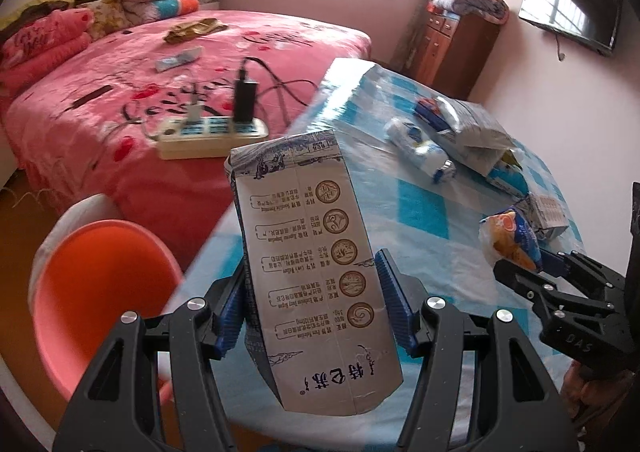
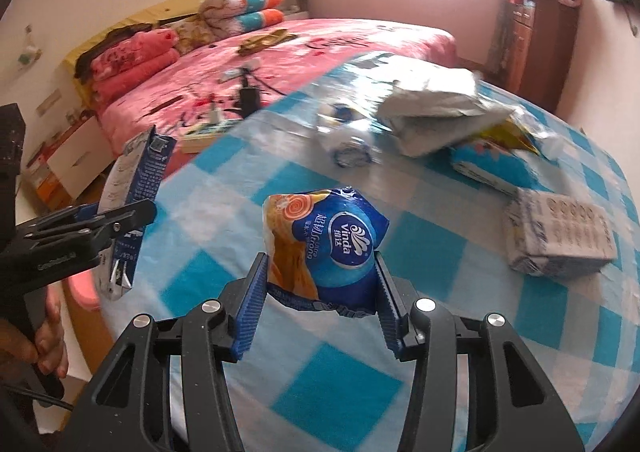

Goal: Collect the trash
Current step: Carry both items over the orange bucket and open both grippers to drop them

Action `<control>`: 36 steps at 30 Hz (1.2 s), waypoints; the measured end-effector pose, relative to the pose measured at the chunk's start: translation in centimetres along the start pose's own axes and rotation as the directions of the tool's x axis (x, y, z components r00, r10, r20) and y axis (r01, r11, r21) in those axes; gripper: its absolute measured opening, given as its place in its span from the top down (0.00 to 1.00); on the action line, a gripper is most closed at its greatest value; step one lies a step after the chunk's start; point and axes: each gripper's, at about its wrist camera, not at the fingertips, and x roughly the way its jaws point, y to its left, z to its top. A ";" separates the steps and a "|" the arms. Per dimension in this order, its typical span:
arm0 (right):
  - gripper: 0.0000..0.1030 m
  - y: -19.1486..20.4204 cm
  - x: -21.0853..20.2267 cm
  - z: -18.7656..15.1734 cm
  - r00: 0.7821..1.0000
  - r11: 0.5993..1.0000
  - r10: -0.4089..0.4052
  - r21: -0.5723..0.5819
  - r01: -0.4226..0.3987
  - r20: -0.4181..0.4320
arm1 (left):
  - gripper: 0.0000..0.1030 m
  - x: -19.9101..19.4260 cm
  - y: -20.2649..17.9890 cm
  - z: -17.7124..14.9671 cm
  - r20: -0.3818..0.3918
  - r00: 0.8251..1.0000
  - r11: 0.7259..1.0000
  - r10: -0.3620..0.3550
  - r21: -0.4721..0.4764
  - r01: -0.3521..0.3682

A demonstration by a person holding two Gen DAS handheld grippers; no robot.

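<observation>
My left gripper (image 1: 312,294) is shut on a flattened milk carton (image 1: 316,264), held above the table's left edge; it also shows in the right wrist view (image 2: 132,208). My right gripper (image 2: 320,286) is shut on a blue and orange Vinda tissue pack (image 2: 328,244), held above the checked tablecloth (image 2: 340,392); the pack also shows in the left wrist view (image 1: 510,238). More trash lies on the table: a crushed bottle (image 2: 346,136), a silver bag (image 2: 434,112), a blue wrapper (image 2: 488,168) and a second carton (image 2: 556,238).
An orange bin (image 1: 100,300) with a white liner stands on the floor left of the table. A pink bed (image 1: 180,64) with a power strip (image 1: 212,132) lies behind. A wooden cabinet (image 1: 452,48) and a wall TV (image 1: 572,4) are at the back right.
</observation>
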 end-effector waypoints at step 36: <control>0.47 24.6 10.6 3.1 0.947 0.814 0.259 -0.485 -0.319 -0.188 | 0.40 0.0 19.0 -5.8 -0.139 0.929 0.894 0.342 -0.256 -0.367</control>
